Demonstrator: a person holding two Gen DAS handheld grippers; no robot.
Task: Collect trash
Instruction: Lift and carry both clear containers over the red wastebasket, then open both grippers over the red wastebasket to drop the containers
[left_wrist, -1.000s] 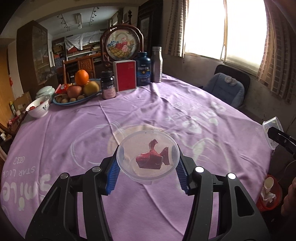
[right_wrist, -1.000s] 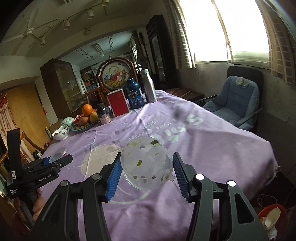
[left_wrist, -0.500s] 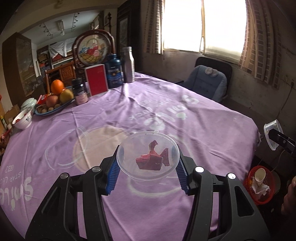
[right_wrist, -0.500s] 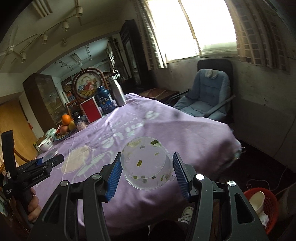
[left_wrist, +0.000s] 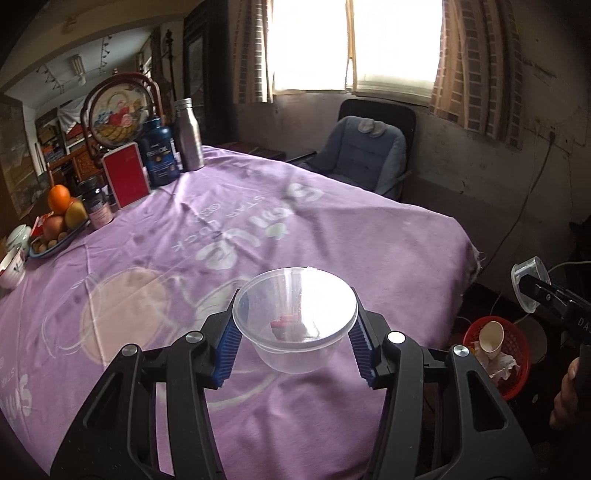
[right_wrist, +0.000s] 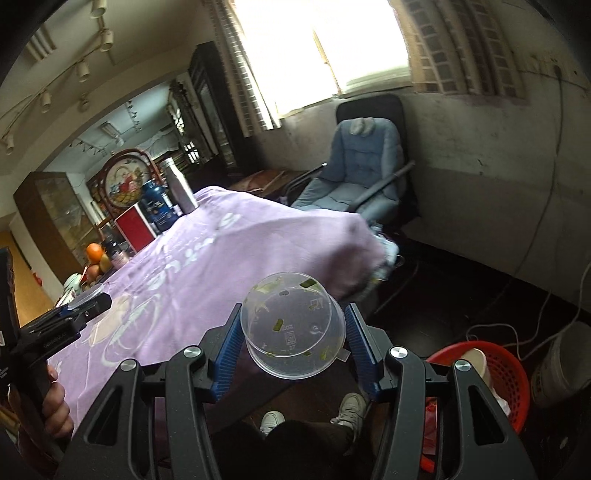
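Observation:
My left gripper (left_wrist: 293, 338) is shut on a clear plastic bowl (left_wrist: 295, 317) with red scraps (left_wrist: 290, 323) in its bottom, held above the purple tablecloth (left_wrist: 221, 240) near its right edge. My right gripper (right_wrist: 293, 343) is shut on a second clear plastic container (right_wrist: 293, 325), tipped on its side with green bits stuck inside, held past the table's corner over the floor. A red trash basket (right_wrist: 491, 380) with a paper cup and crumpled paper sits on the floor at lower right; in the left wrist view the red trash basket (left_wrist: 496, 354) lies right of the table.
At the table's far side stand a red box (left_wrist: 125, 175), a fish-oil bottle (left_wrist: 159, 155), a steel bottle (left_wrist: 188, 134) and a fruit plate (left_wrist: 55, 225). A blue padded chair (right_wrist: 356, 173) sits by the wall. A person's shoes (right_wrist: 349, 406) are below the right gripper. Cables run along the floor.
Both grippers swung right with their containers, from over the middle of the table toward its right edge. The basket came further into view, and the right container now hangs beyond the table corner.

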